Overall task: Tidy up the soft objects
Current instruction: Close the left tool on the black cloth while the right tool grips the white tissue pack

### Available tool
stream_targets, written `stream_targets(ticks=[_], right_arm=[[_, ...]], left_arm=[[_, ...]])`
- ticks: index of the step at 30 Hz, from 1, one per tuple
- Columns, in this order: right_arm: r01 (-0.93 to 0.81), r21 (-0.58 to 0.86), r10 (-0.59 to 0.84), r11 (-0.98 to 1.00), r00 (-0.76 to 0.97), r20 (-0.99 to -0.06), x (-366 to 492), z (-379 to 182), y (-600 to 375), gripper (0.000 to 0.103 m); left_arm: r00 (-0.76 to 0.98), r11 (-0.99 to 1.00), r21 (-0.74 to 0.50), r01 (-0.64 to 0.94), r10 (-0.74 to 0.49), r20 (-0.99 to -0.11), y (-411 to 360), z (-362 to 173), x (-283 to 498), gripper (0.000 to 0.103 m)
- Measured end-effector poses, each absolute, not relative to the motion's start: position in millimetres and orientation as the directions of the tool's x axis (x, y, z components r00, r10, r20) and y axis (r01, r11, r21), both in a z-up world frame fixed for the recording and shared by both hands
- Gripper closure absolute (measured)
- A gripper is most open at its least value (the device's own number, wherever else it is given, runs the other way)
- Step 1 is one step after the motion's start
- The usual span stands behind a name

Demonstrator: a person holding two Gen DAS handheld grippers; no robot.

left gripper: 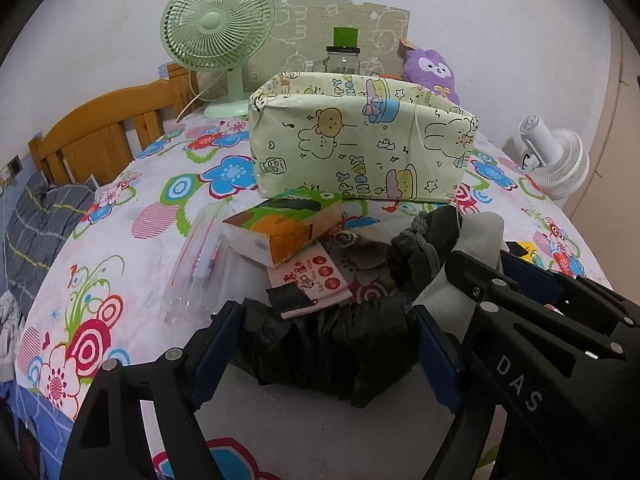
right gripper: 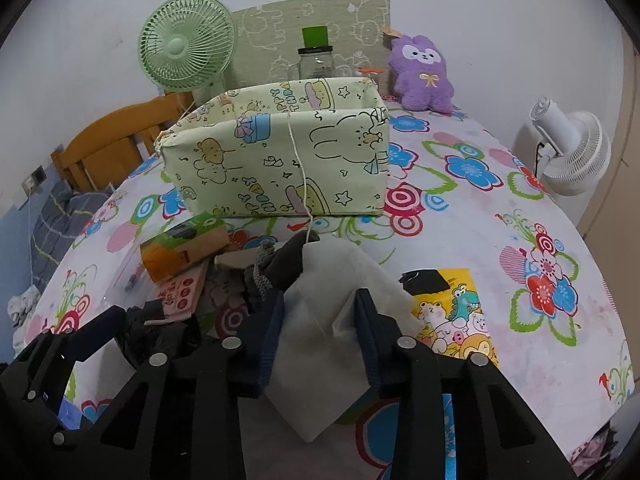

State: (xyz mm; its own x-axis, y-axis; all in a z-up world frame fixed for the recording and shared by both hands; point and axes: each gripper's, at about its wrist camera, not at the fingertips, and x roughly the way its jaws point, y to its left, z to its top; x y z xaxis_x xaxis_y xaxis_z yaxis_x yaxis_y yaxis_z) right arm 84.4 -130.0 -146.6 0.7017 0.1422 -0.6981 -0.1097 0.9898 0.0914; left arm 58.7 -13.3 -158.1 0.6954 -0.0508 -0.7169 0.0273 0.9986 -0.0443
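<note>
Cloth [right gripper: 320, 320], white, limp, light: right gripper [right gripper: 320, 332] fingers pinching its bunched middle. Left gripper [left gripper: 328, 344] fingers wide around crumpled black bag [left gripper: 332, 348], floppy. Box [right gripper: 280, 152] at 12 o'clock.

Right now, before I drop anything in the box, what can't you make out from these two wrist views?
- Inside of the box: hidden by its front wall in both views.
- The white pouch contents: opaque fabric; right gripper covers its sides.
- Black bag between the left gripper fingers: contact unclear.
- Pink packet print: too small.
</note>
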Motion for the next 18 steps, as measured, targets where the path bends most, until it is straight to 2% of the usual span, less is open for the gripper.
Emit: stream_targets(ticks=[1,4,6,12,18], right_arm=[[-0.11,0.093,0.143,0.99,0.703,-0.697,83.7,-146.5,-129.6,0.07],[-0.112,0.096,0.147,0.989,0.705,-0.693,82.9,-144.9,-129.2,0.075],[-0.111,0.104,0.152,0.988,0.706,-0.692,82.6,-143.4,-130.2,0.077],[-0.116,0.096,0.151,0.989,0.711,-0.686,78.5,-139.6,-127.3,0.081],[-0.119,0.099,0.155,0.988,0.724,-0.673,74.3,-131.3,-126.8,0.082]], left_arm=[[0.696,0.999,-0.044,0.029,-0.051,-0.716,-13.5,-157.9,58.4,0.021],[0.703,0.998,-0.049,0.03,-0.056,-0.709,-13.6,-155.3,55.8,0.033],[0.71,0.999,-0.041,0.032,-0.052,-0.703,-15.3,-151.7,53.1,0.052],[0.712,0.997,-0.041,0.067,-0.077,-0.698,-21.1,-148.1,48.4,0.078],[0.711,0.996,-0.052,0.078,-0.092,-0.697,-22.0,-142.8,48.8,0.085]])
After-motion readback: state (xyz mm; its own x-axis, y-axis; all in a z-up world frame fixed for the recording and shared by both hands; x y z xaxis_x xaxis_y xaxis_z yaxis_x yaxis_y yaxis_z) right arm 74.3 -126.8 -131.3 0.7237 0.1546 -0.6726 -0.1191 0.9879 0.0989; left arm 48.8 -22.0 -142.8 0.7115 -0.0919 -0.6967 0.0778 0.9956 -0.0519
